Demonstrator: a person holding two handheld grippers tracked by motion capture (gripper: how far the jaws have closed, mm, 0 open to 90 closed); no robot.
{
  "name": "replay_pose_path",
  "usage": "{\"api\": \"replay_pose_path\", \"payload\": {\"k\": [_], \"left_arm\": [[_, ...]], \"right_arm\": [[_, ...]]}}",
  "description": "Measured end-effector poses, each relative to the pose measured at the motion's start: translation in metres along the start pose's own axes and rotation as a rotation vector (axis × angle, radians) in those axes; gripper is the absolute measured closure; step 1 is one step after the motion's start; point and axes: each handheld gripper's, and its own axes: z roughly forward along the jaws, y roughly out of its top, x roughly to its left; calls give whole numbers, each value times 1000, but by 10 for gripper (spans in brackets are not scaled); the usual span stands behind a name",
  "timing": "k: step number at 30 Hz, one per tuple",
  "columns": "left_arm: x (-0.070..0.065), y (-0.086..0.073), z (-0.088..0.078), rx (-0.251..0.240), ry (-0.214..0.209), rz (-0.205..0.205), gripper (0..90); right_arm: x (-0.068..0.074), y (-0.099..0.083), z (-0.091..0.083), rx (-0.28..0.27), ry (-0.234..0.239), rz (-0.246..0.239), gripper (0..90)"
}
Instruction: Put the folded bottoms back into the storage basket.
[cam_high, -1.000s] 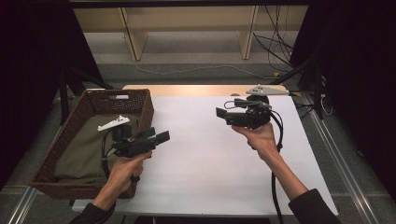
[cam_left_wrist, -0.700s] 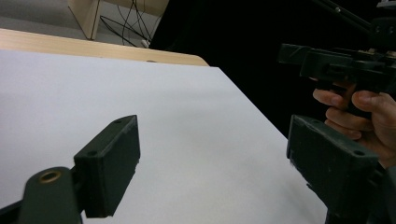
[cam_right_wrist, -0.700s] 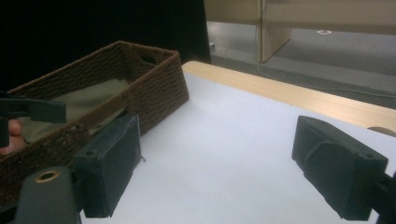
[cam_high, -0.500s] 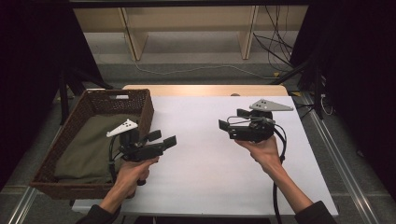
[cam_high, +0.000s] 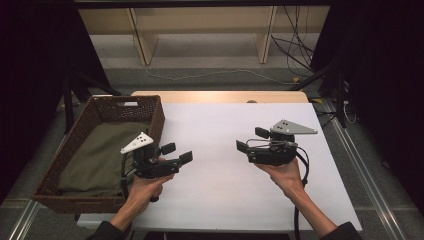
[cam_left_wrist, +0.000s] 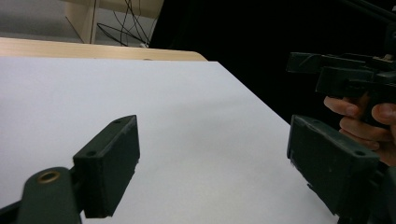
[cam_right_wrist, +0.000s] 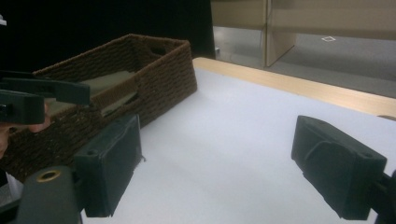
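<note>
- Basket first: a brown woven rectangular basket stands at the left edge of the white table top, with a folded olive-green cloth lying flat inside it; in the right gripper view the basket sits far left, the cloth showing above its rim.
- The left black two-jaw gripper hovers just right of the basket's near corner, held in the person's left hand, jaws pointing right across the table. In the left gripper view its jaws stand wide apart with nothing between them but bare white table.
- The middle of the table lies between the two grippers, which face each other, well apart.
- The right black two-jaw gripper, a grey three-cornered plate on top, is held over the right part of the table in the person's right hand, jaws pointing left toward the basket. In the right gripper view its jaws are likewise spread wide and hold nothing.
</note>
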Motion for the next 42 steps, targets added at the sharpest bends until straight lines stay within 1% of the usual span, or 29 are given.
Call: {"api": "replay_pose_path", "payload": {"k": [4, 13, 15, 19, 26, 29, 34, 37, 39, 42], "left_arm": [[-2, -2, 1, 3, -1, 24, 167], [-4, -8, 3, 4, -2, 52, 163], [-5, -8, 4, 5, -3, 68, 161], [-7, -11, 4, 5, -4, 86, 158], [-8, -15, 3, 9, -1, 126, 154], [-8, -17, 3, 7, -1, 133, 154], [-8, -20, 4, 12, 3, 142, 154], [-9, -22, 4, 10, 5, 152, 154], [-9, -23, 4, 6, 11, 165, 153], [-10, -24, 3, 0, 10, 173, 152]], "right_arm": [[1, -6, -3, -6, 0, -5, 168], [1, -15, -13, -19, -8, -9, 168], [2, -17, -15, -20, -10, -7, 167], [2, -21, -19, -25, -20, -18, 165], [3, -29, -27, -31, -29, -11, 159], [2, -34, -31, -39, -31, -7, 156], [4, -41, -37, -39, -38, -16, 145], [4, -44, -39, -36, -37, -25, 142], [4, -46, -40, -35, -39, -24, 140], [5, -49, -42, -38, -40, -32, 131]]}}
